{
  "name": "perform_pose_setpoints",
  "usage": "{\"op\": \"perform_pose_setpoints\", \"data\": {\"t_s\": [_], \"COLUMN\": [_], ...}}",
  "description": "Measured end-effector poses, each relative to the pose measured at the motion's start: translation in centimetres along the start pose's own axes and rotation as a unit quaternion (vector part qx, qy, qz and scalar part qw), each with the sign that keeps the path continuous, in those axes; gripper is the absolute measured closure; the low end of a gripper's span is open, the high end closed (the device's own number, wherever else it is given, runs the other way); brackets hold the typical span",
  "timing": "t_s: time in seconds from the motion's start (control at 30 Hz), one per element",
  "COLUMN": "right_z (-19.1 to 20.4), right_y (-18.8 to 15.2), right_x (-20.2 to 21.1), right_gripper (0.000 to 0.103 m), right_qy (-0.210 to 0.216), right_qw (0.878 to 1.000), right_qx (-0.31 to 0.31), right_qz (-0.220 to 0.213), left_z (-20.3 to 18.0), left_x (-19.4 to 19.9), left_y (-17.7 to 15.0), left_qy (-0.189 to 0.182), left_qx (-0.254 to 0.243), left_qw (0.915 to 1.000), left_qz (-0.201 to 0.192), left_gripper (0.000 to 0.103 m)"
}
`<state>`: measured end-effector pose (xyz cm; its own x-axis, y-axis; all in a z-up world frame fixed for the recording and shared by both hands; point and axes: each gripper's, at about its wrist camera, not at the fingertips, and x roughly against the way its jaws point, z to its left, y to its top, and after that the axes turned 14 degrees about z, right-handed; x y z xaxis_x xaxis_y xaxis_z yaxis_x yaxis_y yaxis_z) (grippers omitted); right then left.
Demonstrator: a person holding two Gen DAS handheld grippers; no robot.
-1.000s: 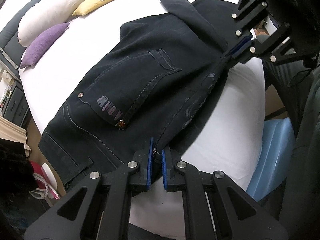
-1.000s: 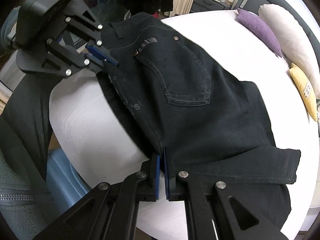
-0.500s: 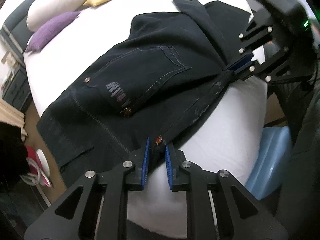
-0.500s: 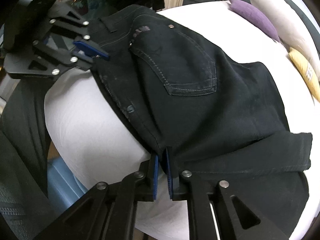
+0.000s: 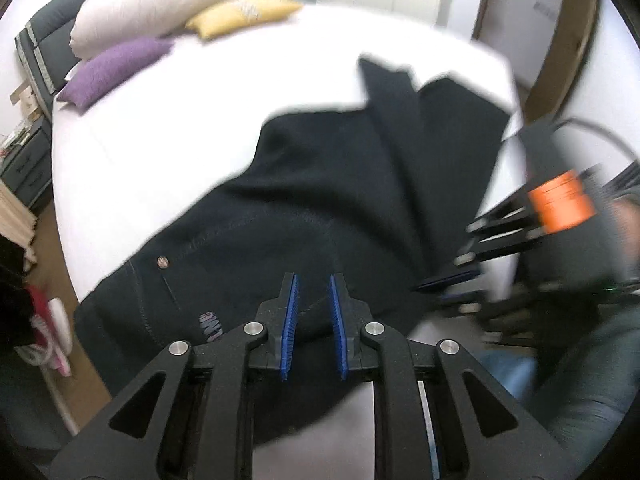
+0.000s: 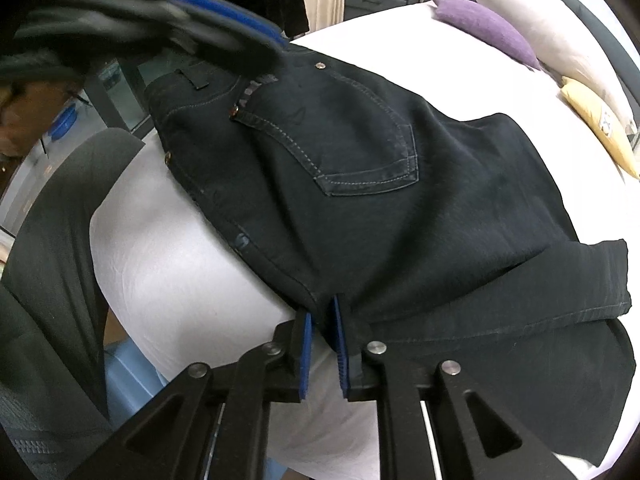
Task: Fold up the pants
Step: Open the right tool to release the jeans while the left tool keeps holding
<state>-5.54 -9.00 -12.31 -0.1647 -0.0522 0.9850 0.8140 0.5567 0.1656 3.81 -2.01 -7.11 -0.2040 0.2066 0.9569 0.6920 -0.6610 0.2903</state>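
Black jeans lie folded lengthwise on a white bed, back pocket up, legs doubled over at the far end. My left gripper is open above the waist part, nothing between its blue pads. My right gripper is open at the jeans' near seam edge; cloth lies by the right pad, not pinched. The right gripper shows blurred in the left wrist view; the left gripper shows blurred in the right wrist view.
Purple, cream and yellow pillows lie at the bed's head. A dark nightstand stands beside the bed. A light blue bin sits by the near bed edge. The person's dark clothing is close.
Both grippers have opened and let go of the jeans' seam edge. The left gripper has lifted and swung over the waist; the jeans now rest on the bed.
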Motion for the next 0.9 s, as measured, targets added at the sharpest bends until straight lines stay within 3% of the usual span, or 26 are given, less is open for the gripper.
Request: {"op": "perform_pose_setpoints", "data": {"t_s": [0.1,0.17,0.2,0.3,0.47,0.57,0.63,0.67,0.77,0.87,0.9], "right_z": [-0.7,-1.4,-1.6,-1.6,-1.4,-2.2,-3.7,-4.4,-8.9,-14.9,-17.4], "right_y": [-0.4,-0.6,-0.7,-1.1,-1.4,-1.6,-2.5,-2.8,-5.2,-7.9,-8.6], "right_x": [0.1,0.1,0.2,0.6,0.5,0.6,1.6,2.0,4.1,6.0,6.7], "right_gripper": [0.088,0.084,0.078,0.059,0.051,0.051,0.051,0.051,0.051,0.051,0.051], "right_qy": [0.011,0.024,0.033,0.045,0.053,0.077,0.098,0.104,0.117,0.121,0.12], "right_qw": [1.0,0.999,0.999,0.999,0.998,0.996,0.993,0.991,0.981,0.962,0.952], "right_qx": [-0.01,-0.018,-0.022,-0.014,-0.015,-0.034,-0.061,-0.071,-0.136,-0.224,-0.256], "right_qz": [-0.007,-0.011,-0.014,-0.019,-0.024,-0.03,-0.041,-0.046,-0.072,-0.101,-0.115], "left_z": [1.4,3.4,4.2,5.3,4.4,3.0,3.2,3.7,5.6,5.8,5.7], "left_x": [-5.0,-5.2,-4.9,-3.1,-0.2,-3.3,-7.3,-8.5,-8.0,-6.3,-5.5], "left_y": [-0.9,-1.7,-1.8,-1.6,2.2,5.3,5.5,5.2,4.8,5.2,5.7], "left_qy": [0.006,-0.029,-0.033,0.003,-0.041,-0.063,-0.068,-0.075,-0.119,-0.089,-0.098], "left_qx": [0.024,0.055,0.072,0.086,0.098,0.1,0.11,0.118,0.158,0.168,0.17], "left_qw": [0.9984,0.9976,0.9963,0.9958,0.9941,0.9931,0.9904,0.9891,0.9795,0.981,0.9802], "left_qz": [0.051,0.031,0.032,0.031,-0.023,0.002,0.049,0.048,0.039,0.038,0.026], "left_gripper": [0.088,0.088,0.087,0.087,0.087,0.087,0.088,0.088,0.088,0.087,0.087]}}
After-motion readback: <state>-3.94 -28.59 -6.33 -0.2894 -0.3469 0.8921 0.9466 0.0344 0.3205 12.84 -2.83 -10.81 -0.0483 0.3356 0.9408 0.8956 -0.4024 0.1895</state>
